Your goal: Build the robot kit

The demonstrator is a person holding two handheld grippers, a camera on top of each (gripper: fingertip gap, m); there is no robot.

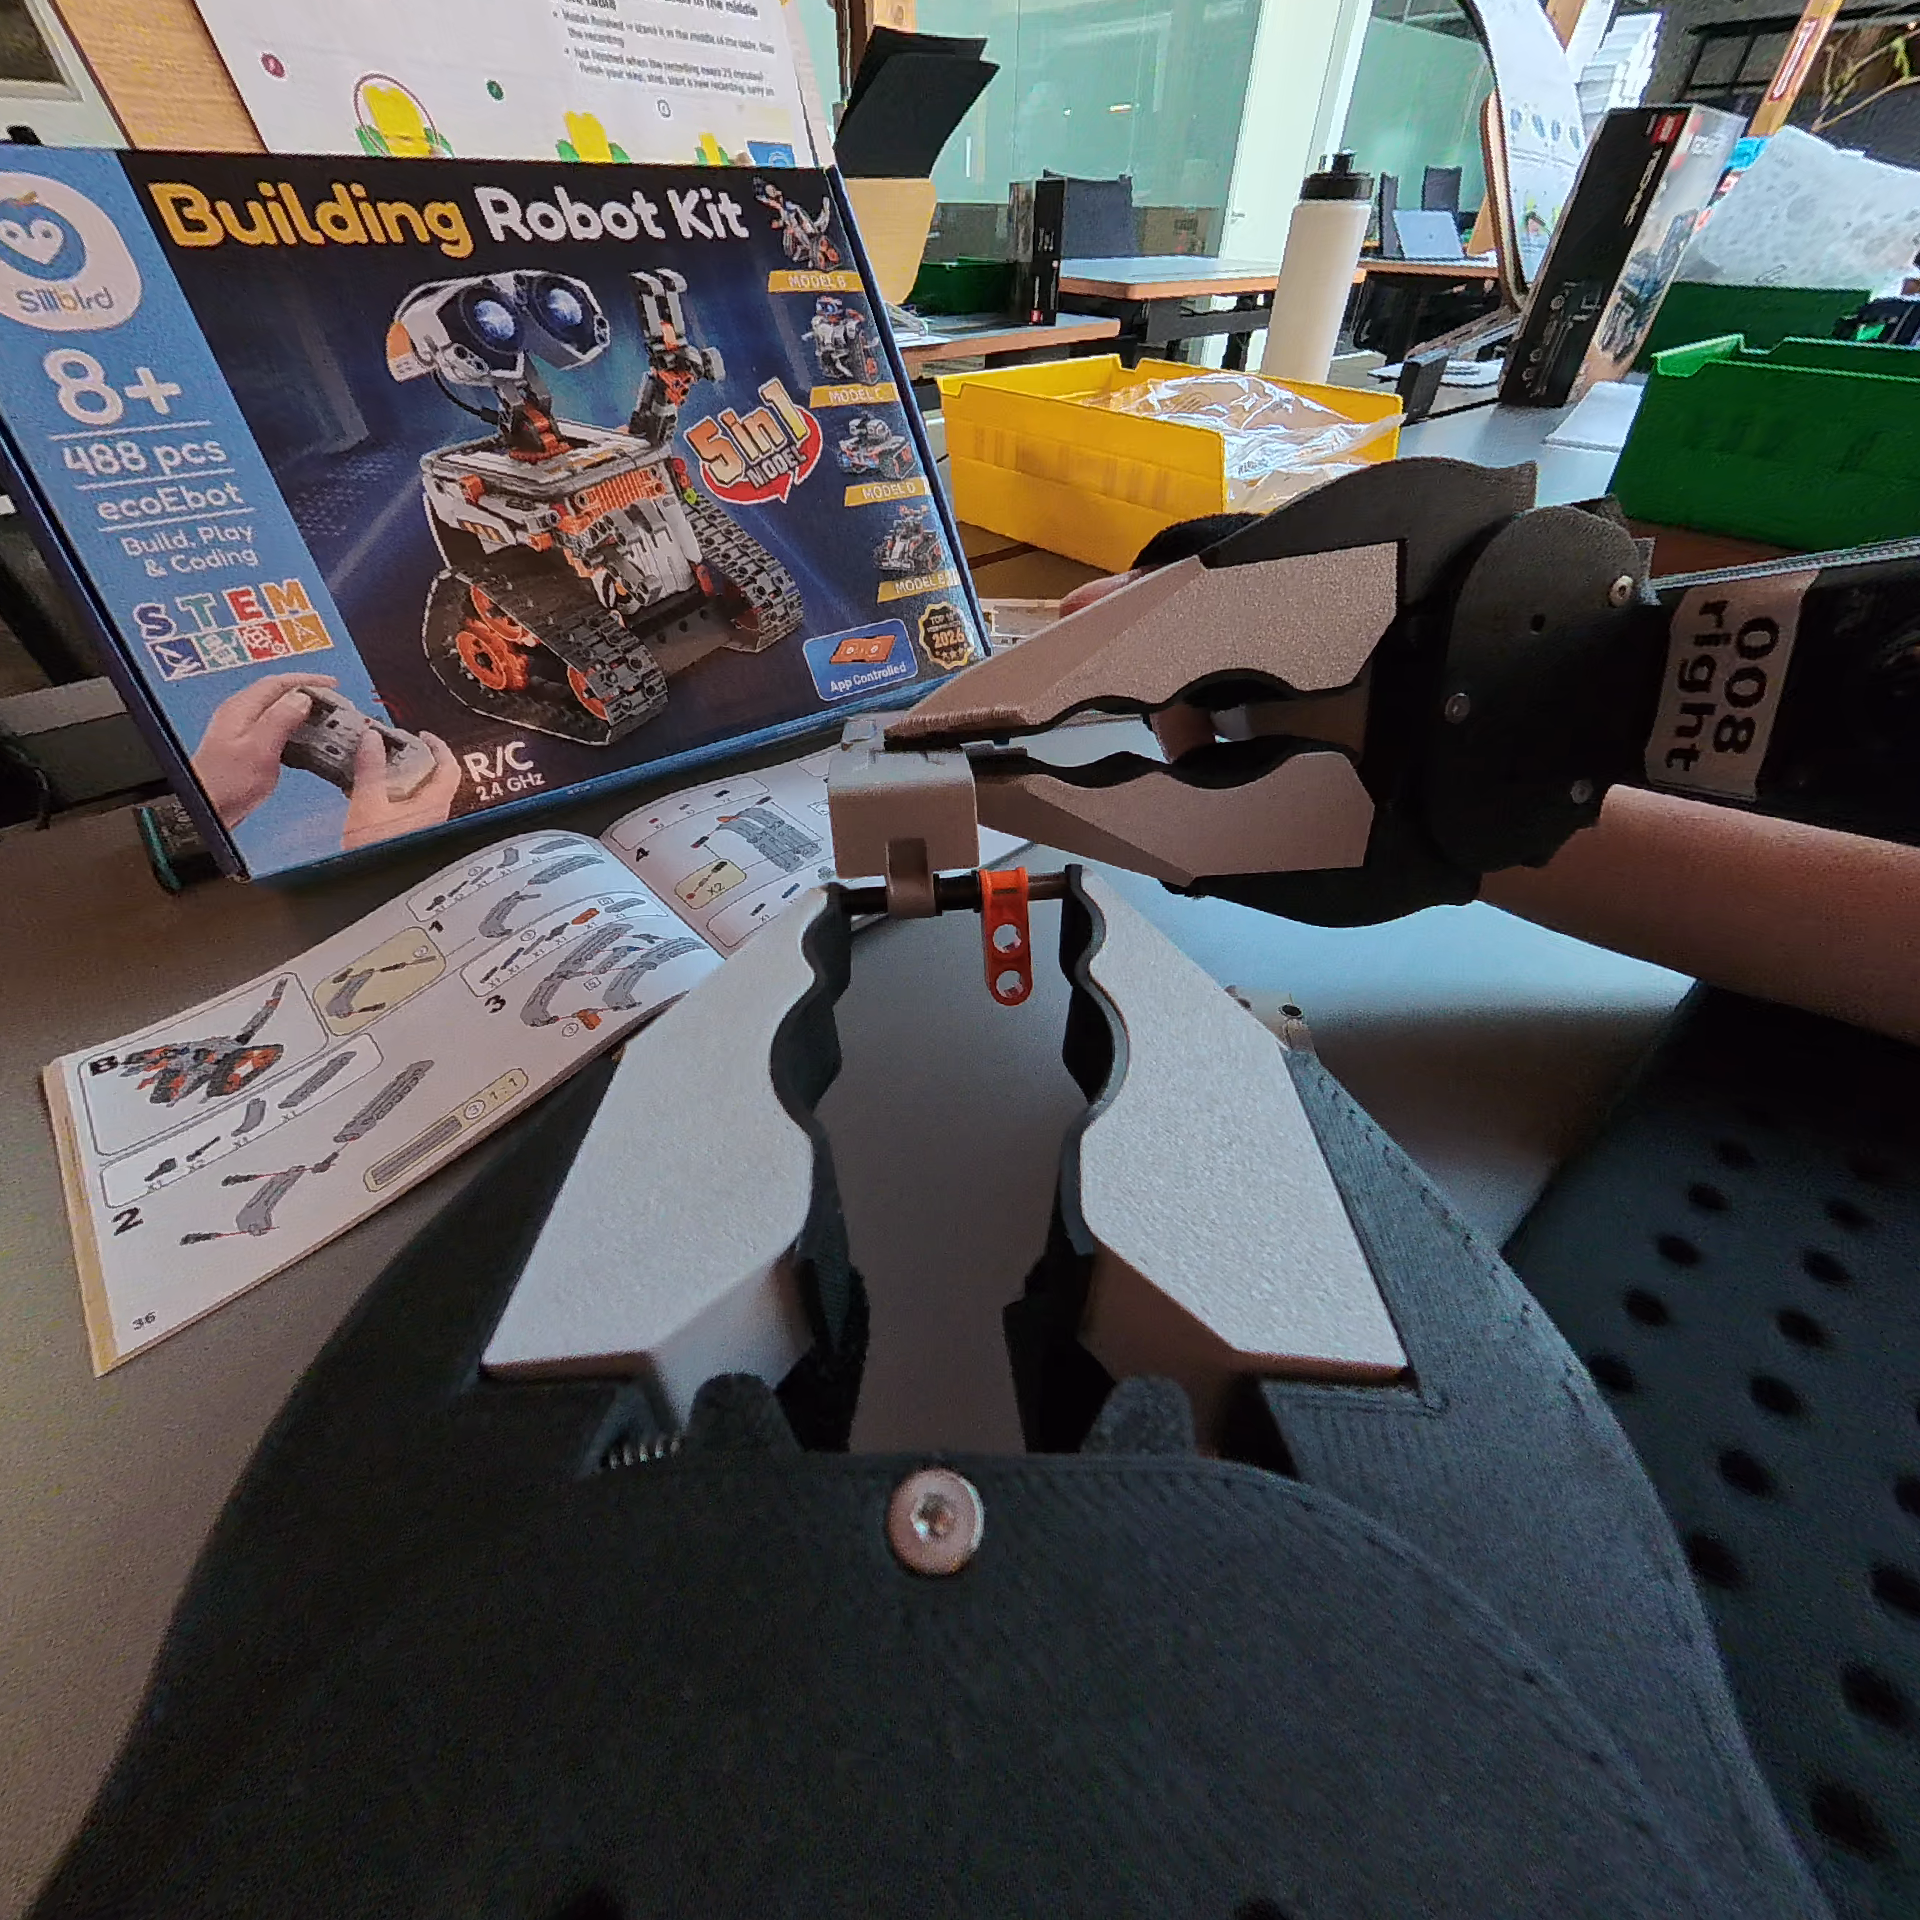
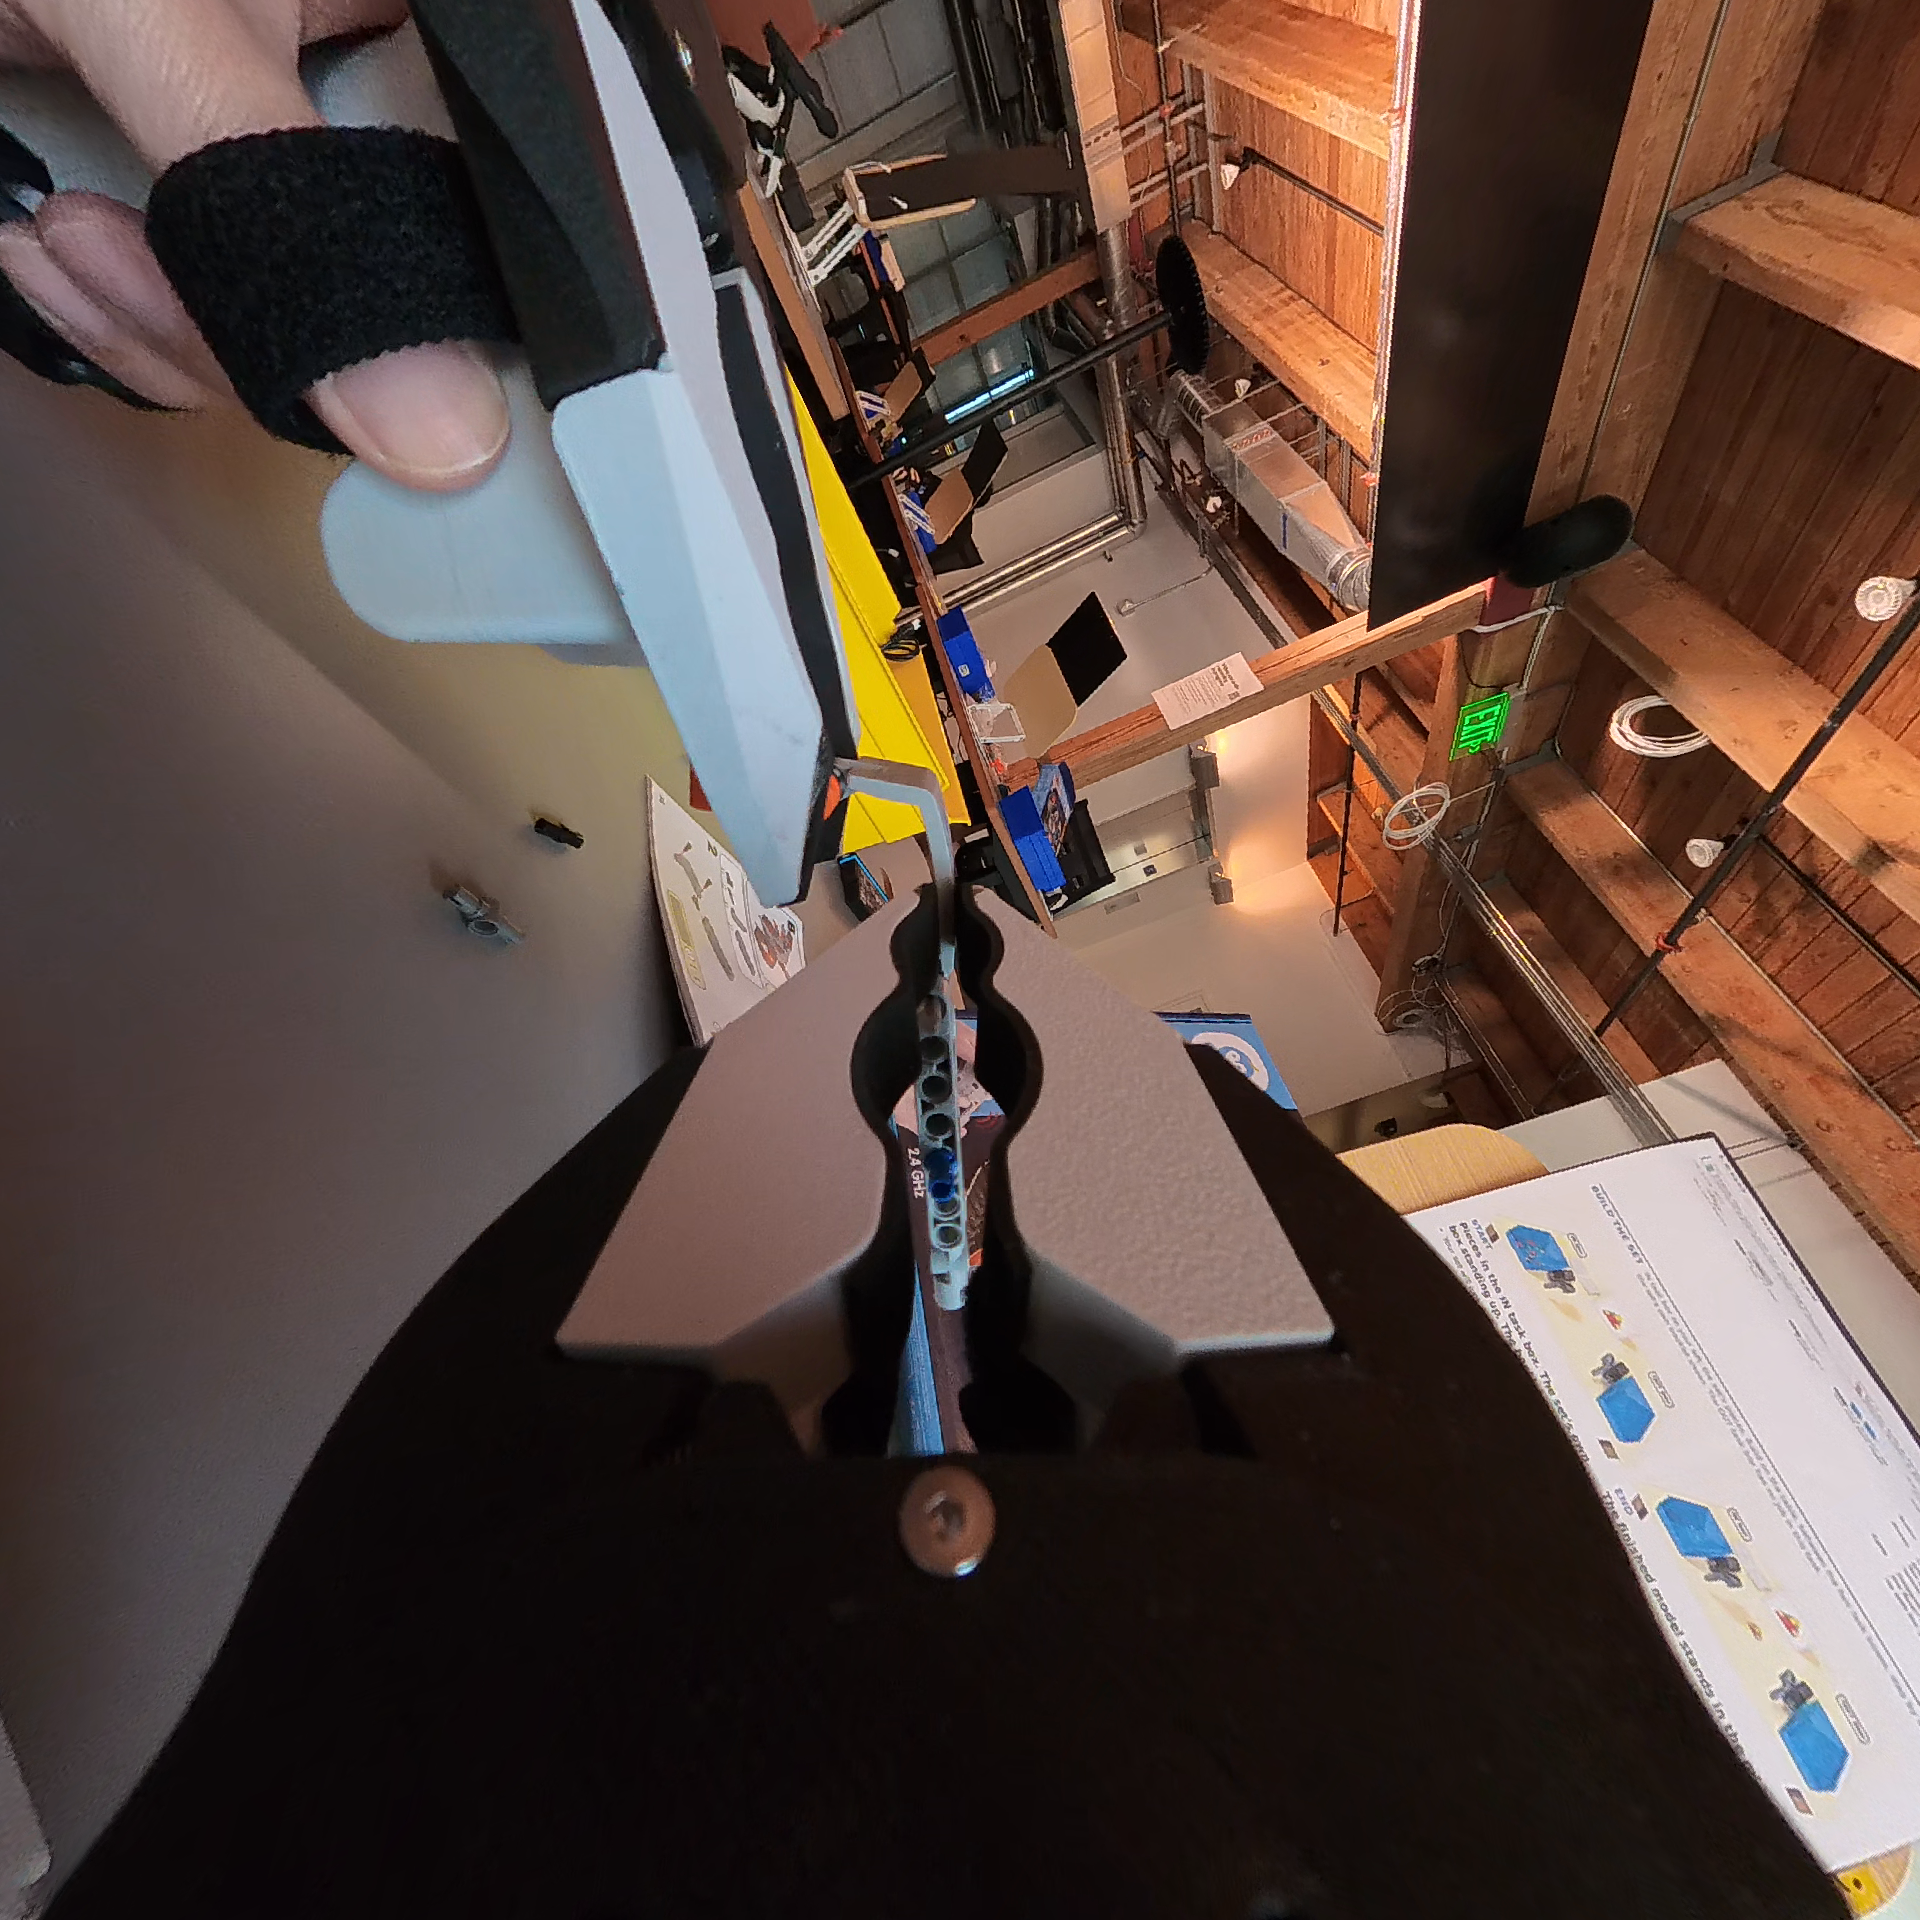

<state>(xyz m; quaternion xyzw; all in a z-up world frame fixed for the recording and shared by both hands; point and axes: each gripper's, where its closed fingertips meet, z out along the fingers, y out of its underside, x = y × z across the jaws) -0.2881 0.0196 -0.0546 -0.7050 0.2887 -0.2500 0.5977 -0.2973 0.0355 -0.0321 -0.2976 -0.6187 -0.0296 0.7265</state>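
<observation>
A grey surface [image 1: 1351, 966] carries a blue kit box [image 1: 468, 468] standing ahead-left of the left gripper [image 1: 951, 894], with an open instruction booklet [image 1: 343, 1060] lying flat between them and bare room to the right. The left gripper grasps a black axle [image 1: 951, 891] by its ends, an orange connector [image 1: 1006, 935] hanging from it. The right gripper [image 2: 948, 904], clenched on a grey holed beam [image 2: 940, 1122], meets it from the right, the beam's grey block [image 1: 902, 805] touching the axle.
</observation>
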